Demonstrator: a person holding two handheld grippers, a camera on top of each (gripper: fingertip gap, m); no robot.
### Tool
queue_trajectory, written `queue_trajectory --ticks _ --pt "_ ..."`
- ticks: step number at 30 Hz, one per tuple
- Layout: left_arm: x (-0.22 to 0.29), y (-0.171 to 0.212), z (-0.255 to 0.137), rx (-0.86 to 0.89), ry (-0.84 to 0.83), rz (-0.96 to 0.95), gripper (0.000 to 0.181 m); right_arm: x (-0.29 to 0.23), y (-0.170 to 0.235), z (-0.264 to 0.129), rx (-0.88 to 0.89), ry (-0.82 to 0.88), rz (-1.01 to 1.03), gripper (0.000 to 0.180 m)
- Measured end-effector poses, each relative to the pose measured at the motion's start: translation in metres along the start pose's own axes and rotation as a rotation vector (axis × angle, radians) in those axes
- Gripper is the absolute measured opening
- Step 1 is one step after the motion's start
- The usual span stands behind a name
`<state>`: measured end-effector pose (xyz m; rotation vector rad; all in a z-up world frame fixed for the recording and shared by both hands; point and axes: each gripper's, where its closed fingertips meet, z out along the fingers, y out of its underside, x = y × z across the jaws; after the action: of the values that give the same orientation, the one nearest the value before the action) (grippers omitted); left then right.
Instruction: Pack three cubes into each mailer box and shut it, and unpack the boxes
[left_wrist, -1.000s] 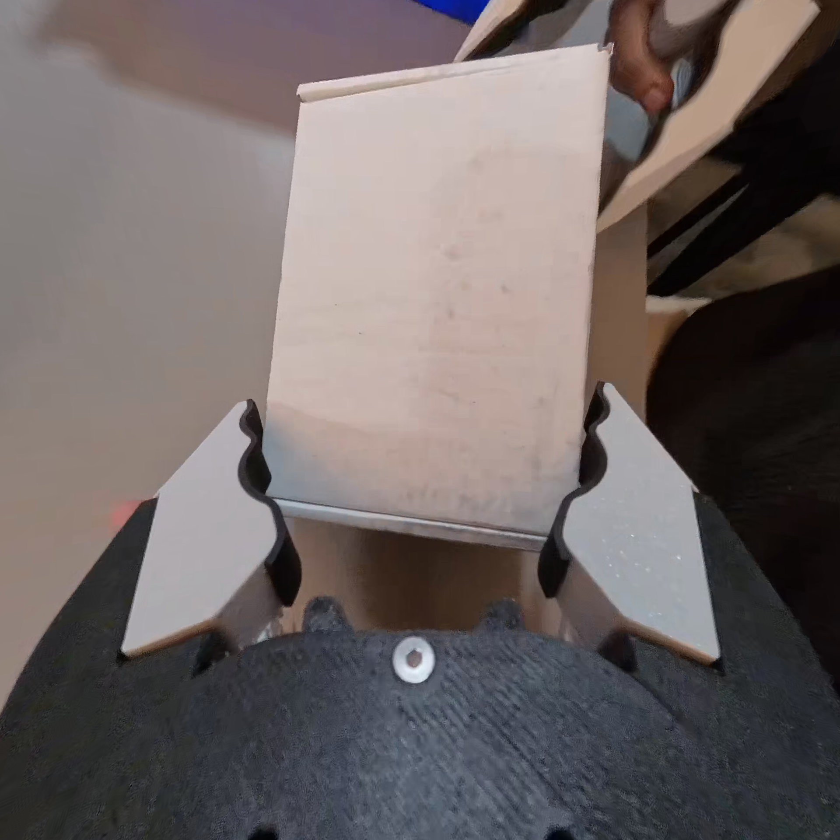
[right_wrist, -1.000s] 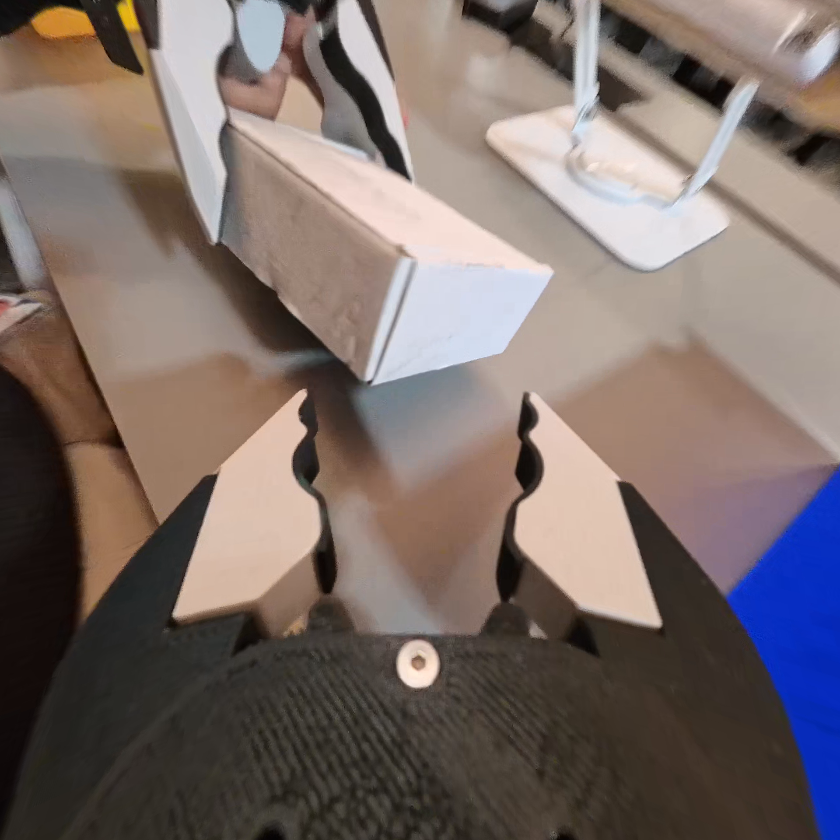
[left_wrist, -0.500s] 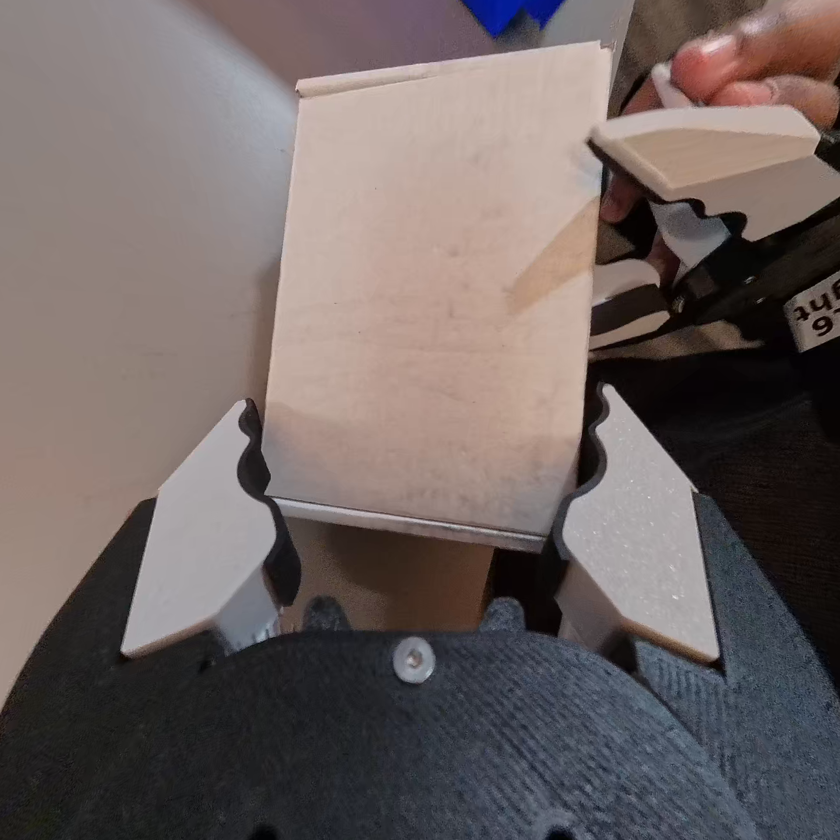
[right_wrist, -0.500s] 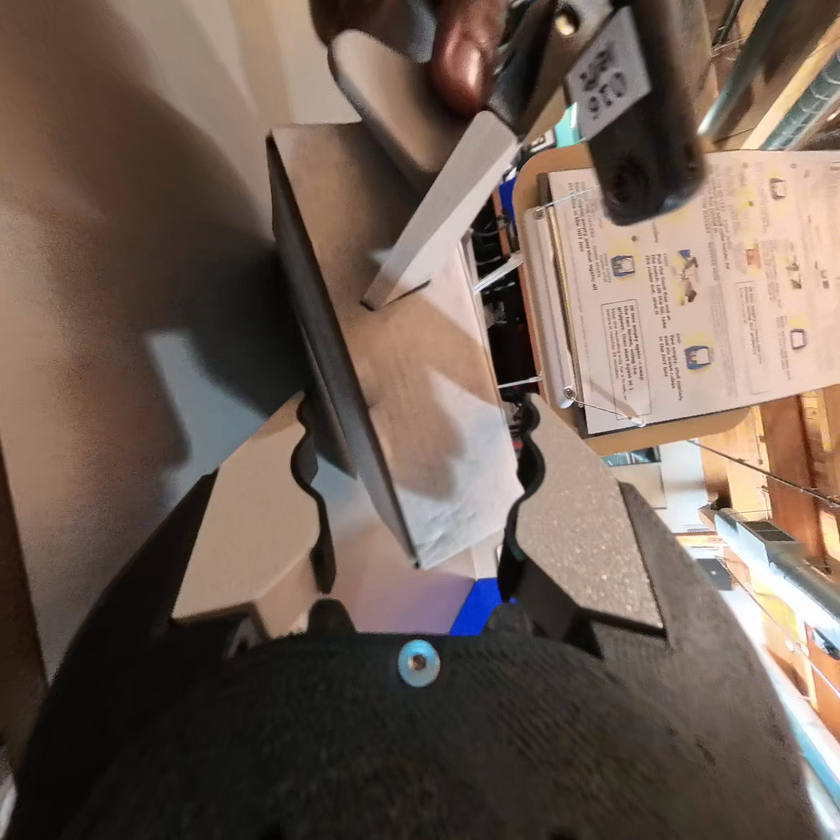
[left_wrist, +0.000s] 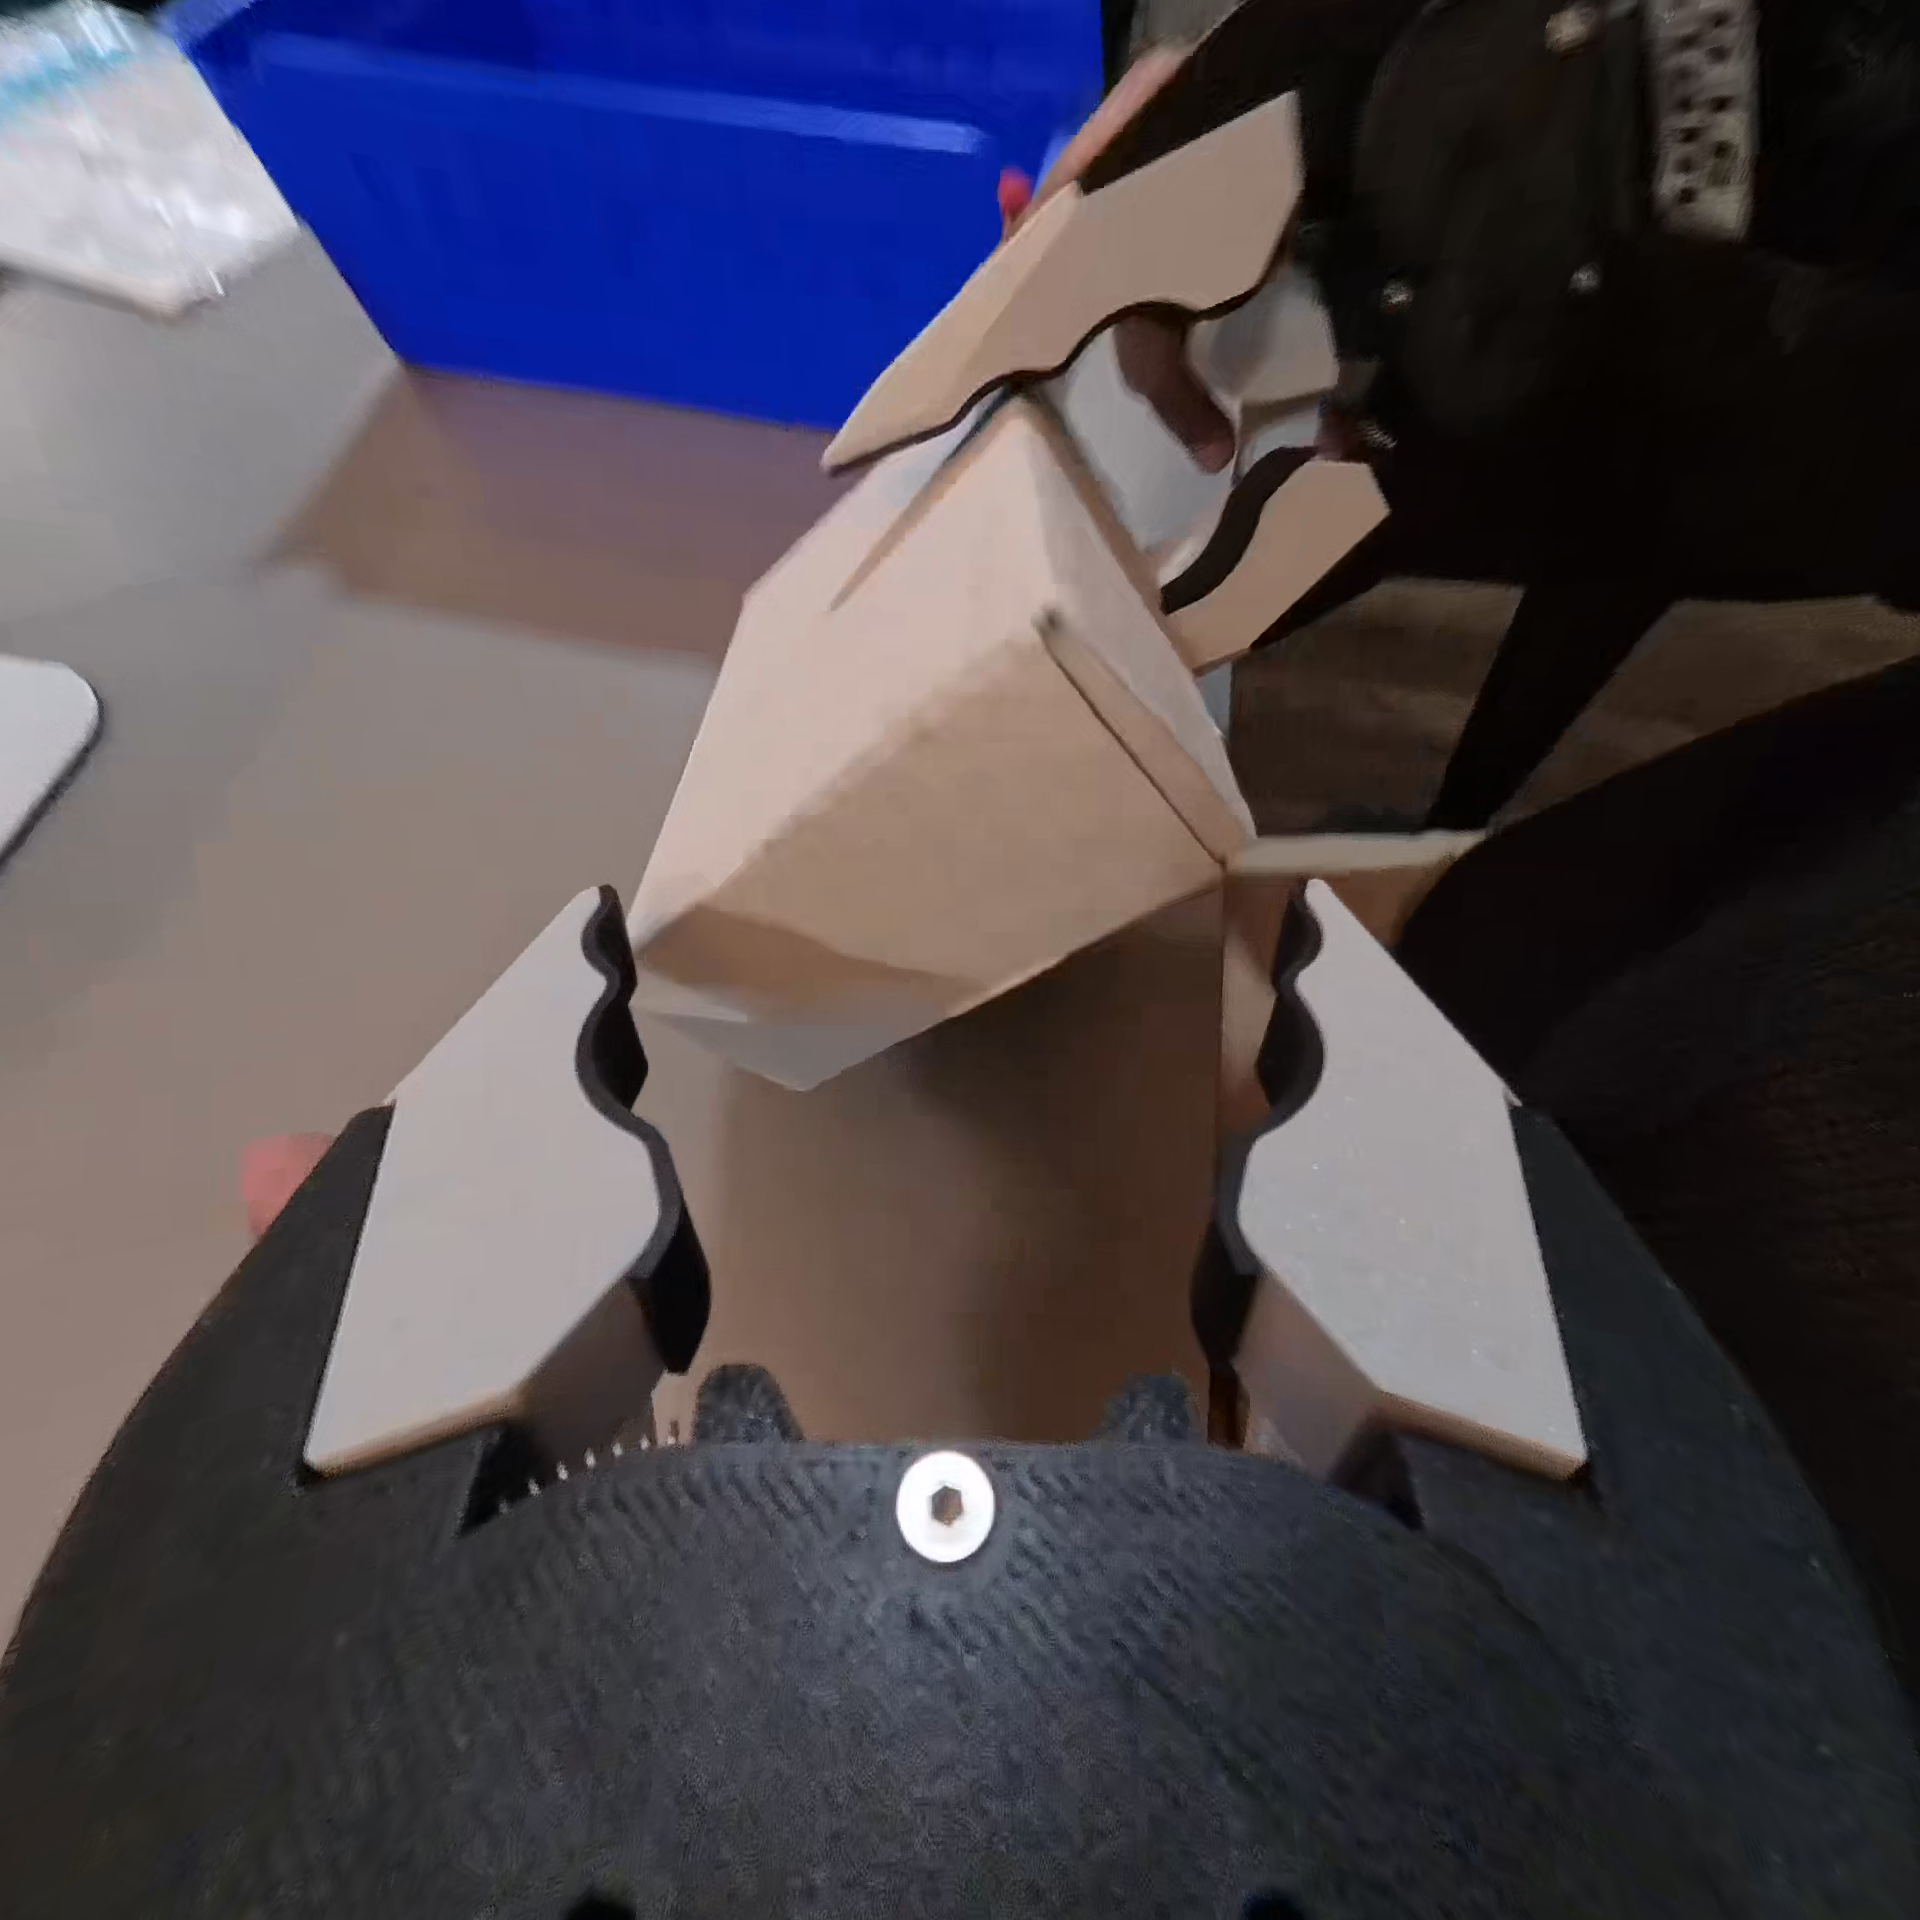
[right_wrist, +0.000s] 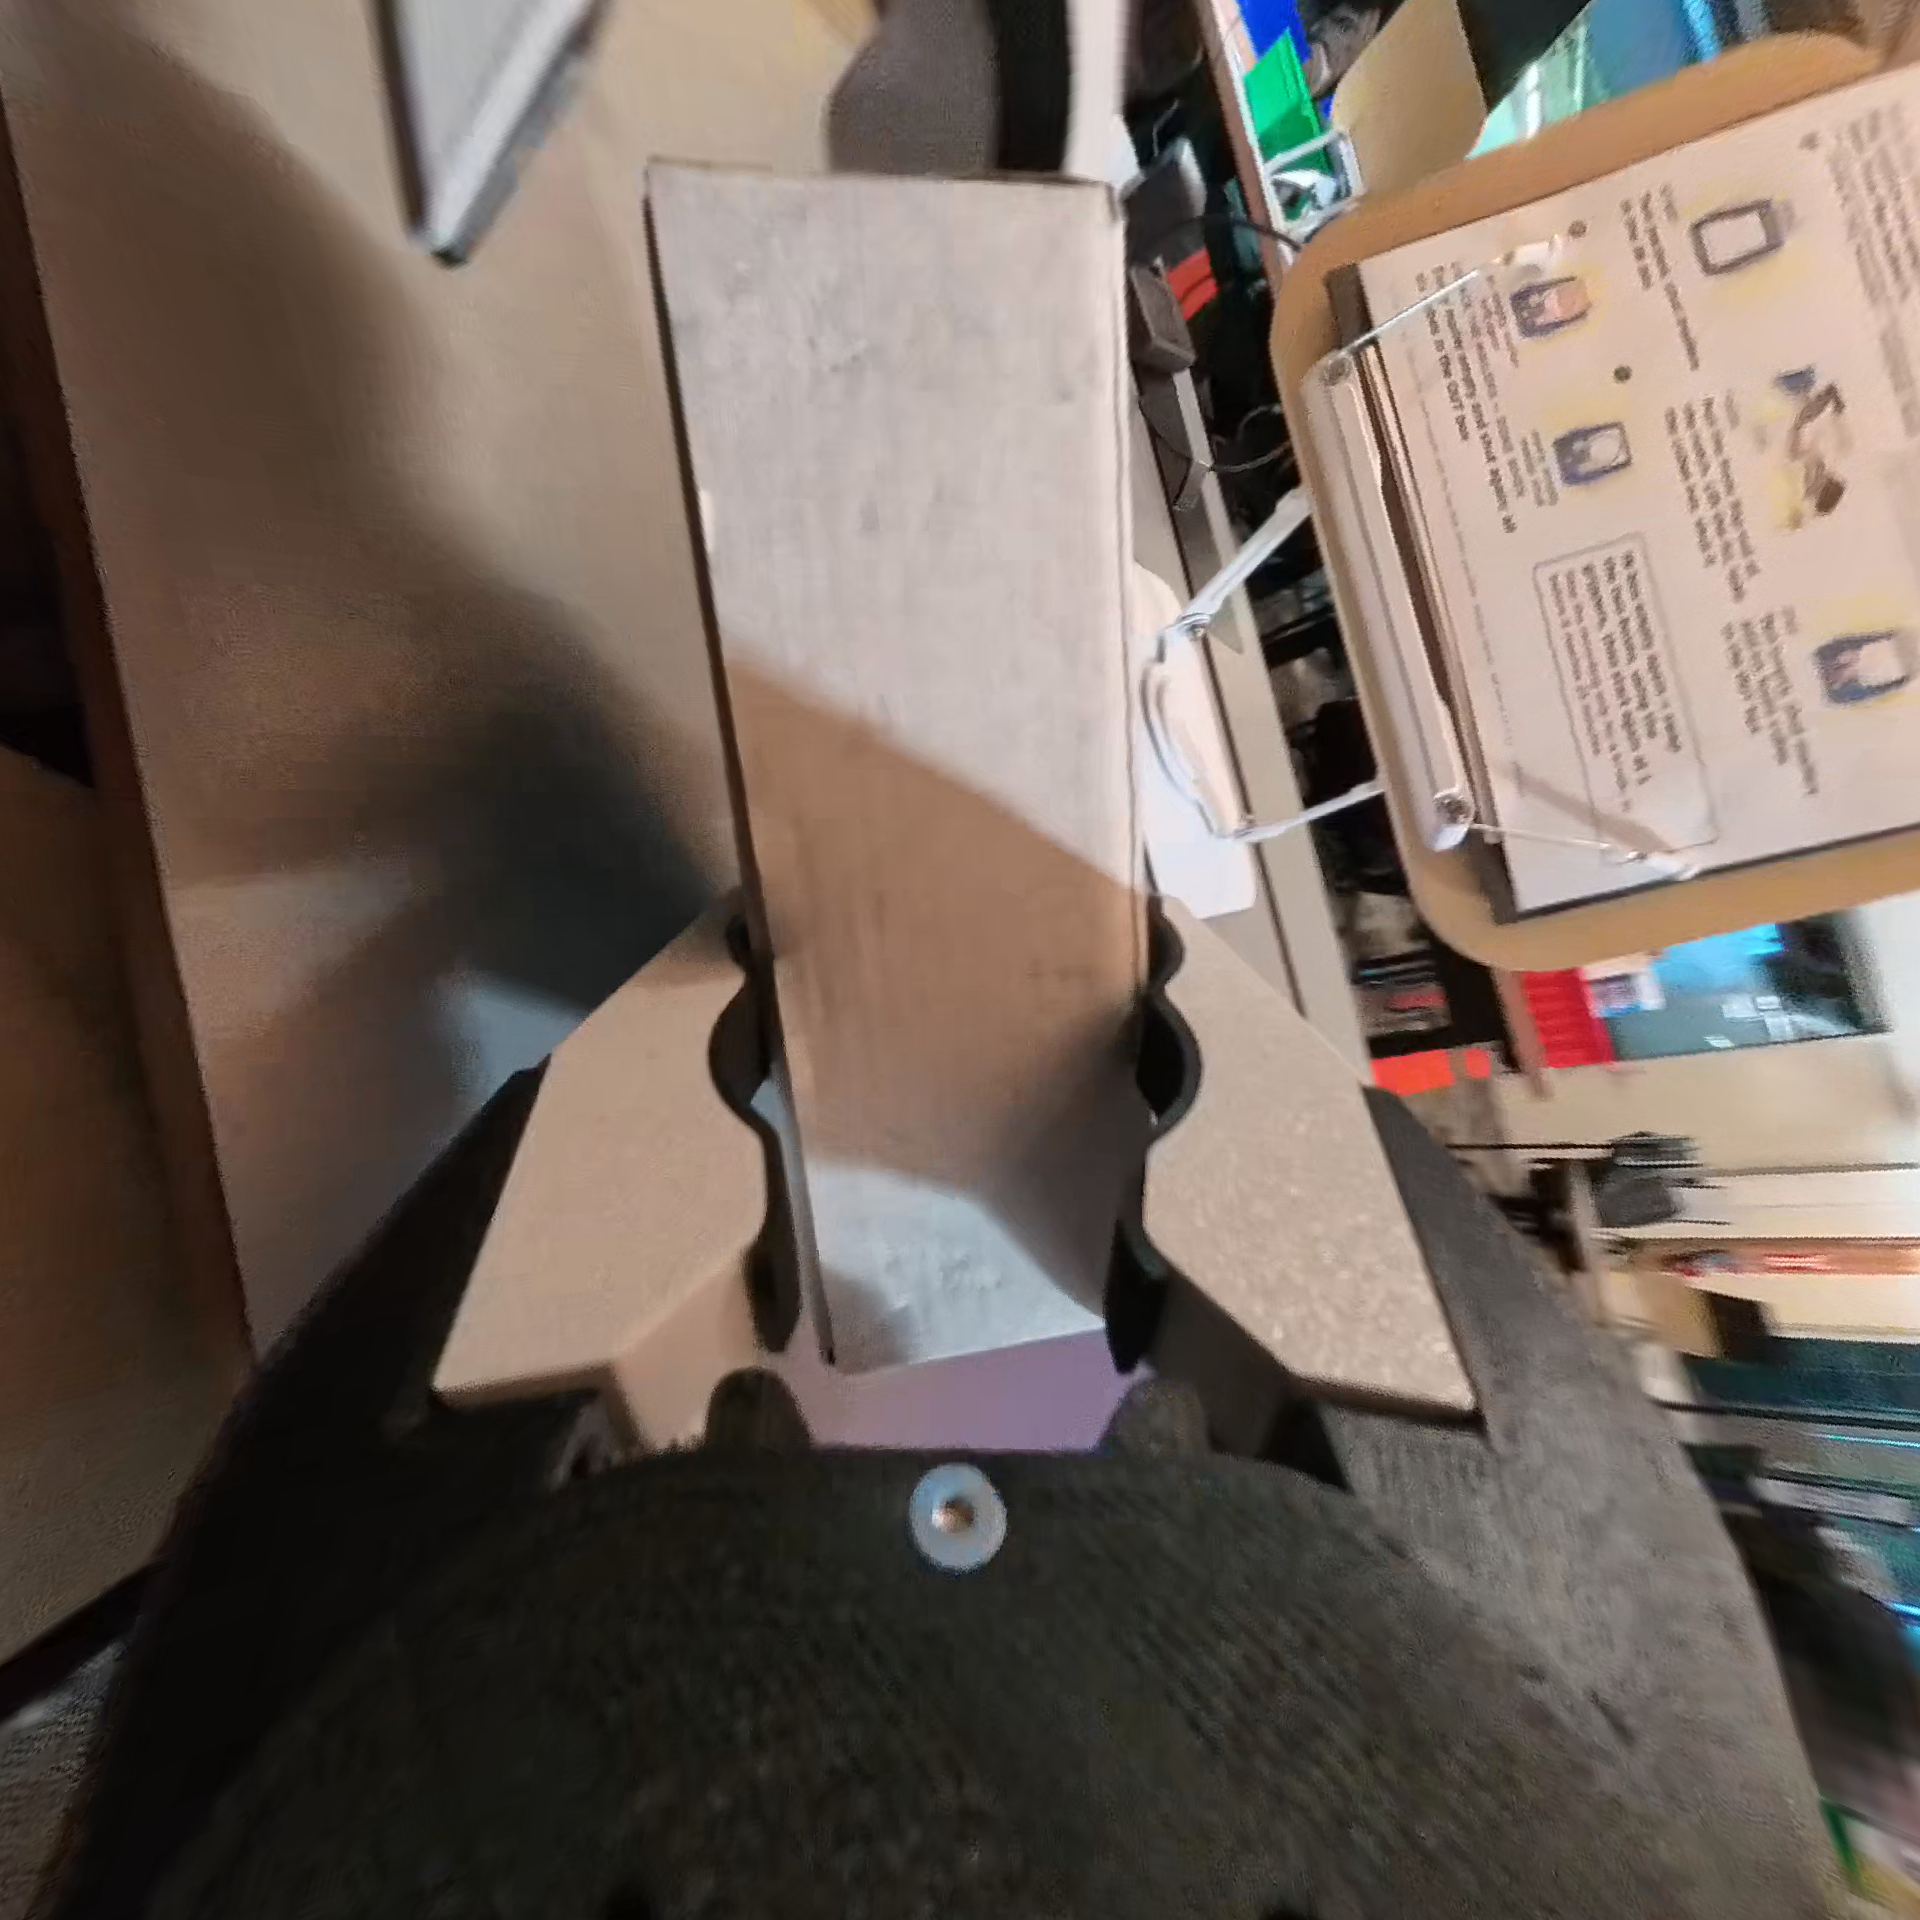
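Grips box (right_wrist: 904, 520) with right gripper (right_wrist: 945, 935), fingers pressed against its two opposite sides, near end deep between them. Holds it up off the table (right_wrist: 312, 623), long axis running forward from the fingers. Shows box shut, all flaps down; cannot tell what is inside, no cubes visible.

From left wrist: sees same box (left_wrist: 935, 779) tilted in the air, far end high and clamped in right gripper (left_wrist: 1039, 499), near corner dipping low. Keeps left gripper (left_wrist: 951, 935) spread wide, nothing clamped. Puts box's low corner between the two fingers, just beside left finger (left_wrist: 499, 1143); cannot tell if touching. Shows side seam and tucked flap edge on box's right face.

Below box, between the fingers: brown cardboard surface (left_wrist: 935, 1247) with a thin flap (left_wrist: 1351, 852) sticking out to the right; cannot tell whether a second box, nothing seen in it.

Behind: blue bin (left_wrist: 623, 208) on far part of table, only its outer wall showing, contents out of sight. White pad (left_wrist: 42, 748) at left edge. Fingertip (left_wrist: 281, 1174) beside left gripper body.

From right wrist: clipboard (right_wrist: 1455, 883) with printed sheet to the right, cluttered shelves behind, blurred.
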<state>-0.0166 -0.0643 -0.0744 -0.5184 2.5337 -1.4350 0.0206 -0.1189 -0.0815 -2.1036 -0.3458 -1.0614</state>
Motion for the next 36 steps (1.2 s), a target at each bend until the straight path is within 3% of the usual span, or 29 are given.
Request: queue_trajectory --ticks 2,5,10,17,18,22,26,36 --pt "0.005 -0.005 0.002 0.092 -0.048 0.076 0.117 0.001 -0.004 -0.005 0.042 -0.051 0.075 0.072" --pt "-0.004 -0.004 0.013 0.071 -0.223 0.248 0.103 -0.006 -0.019 -0.009 0.100 -0.129 0.126 0.072" --pt "0.004 -0.013 0.018 0.092 -0.293 0.413 0.086 -0.009 -0.026 -0.009 0.116 -0.127 0.101 0.074" --pt "-0.015 -0.009 0.018 0.108 -0.256 0.094 0.082 0.028 -0.029 -0.020 0.244 0.007 0.336 0.083" --pt "-0.017 -0.010 0.017 0.118 -0.263 0.057 0.082 0.034 -0.035 -0.025 0.286 0.024 0.381 0.078" --pt "-0.026 -0.007 0.019 0.108 -0.306 -0.023 0.082 0.053 -0.079 -0.053 0.585 0.075 0.581 0.012" --pt "-0.024 -0.002 0.025 0.080 -0.320 -0.045 0.081 0.038 -0.100 -0.036 0.551 -0.001 0.717 0.000" --pt "-0.025 0.003 0.028 0.066 -0.333 -0.109 0.080 0.010 -0.108 -0.012 0.479 -0.137 0.761 0.000"
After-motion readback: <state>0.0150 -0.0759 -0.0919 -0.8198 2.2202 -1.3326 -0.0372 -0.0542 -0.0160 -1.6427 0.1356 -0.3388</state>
